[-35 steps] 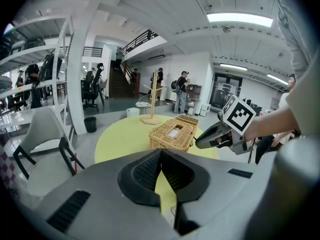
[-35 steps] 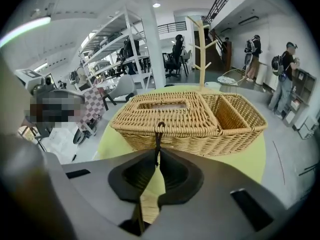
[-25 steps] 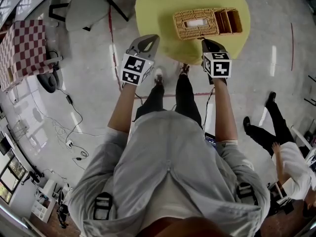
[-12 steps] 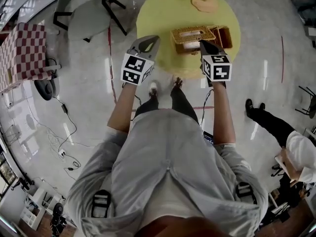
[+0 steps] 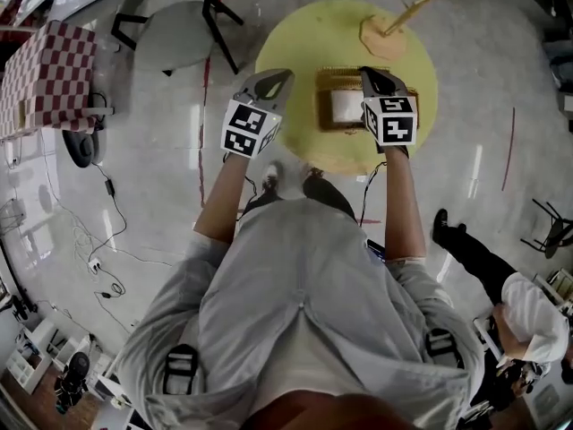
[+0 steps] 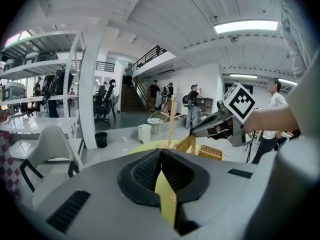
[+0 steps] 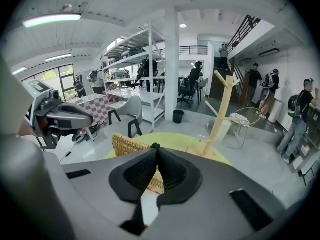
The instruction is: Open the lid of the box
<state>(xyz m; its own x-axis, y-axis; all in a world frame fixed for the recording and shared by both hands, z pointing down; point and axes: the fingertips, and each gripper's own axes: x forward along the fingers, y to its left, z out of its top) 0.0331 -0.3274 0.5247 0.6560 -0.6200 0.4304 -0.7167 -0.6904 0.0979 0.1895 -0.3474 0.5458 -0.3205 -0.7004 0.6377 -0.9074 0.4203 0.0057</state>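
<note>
A wicker box stands on the round yellow table, and its lid lies flat with a white patch showing in the middle. My right gripper hangs over the box's right part, shut and holding nothing. Its own view shows the jaws meeting at the tips, with the wicker box just beyond them. My left gripper hovers over the table's left edge, left of the box, shut and empty. In the left gripper view the jaws are together, and the box lies ahead to the right.
A wooden stand rises at the far side of the table. A grey chair and a checkered table are off to the left. Cables trail on the floor. A person sits at the lower right.
The table and box have come closer beneath me. Both grippers have risen and gone forward. The right one now covers the box's right part and the left one is over the table's edge.
</note>
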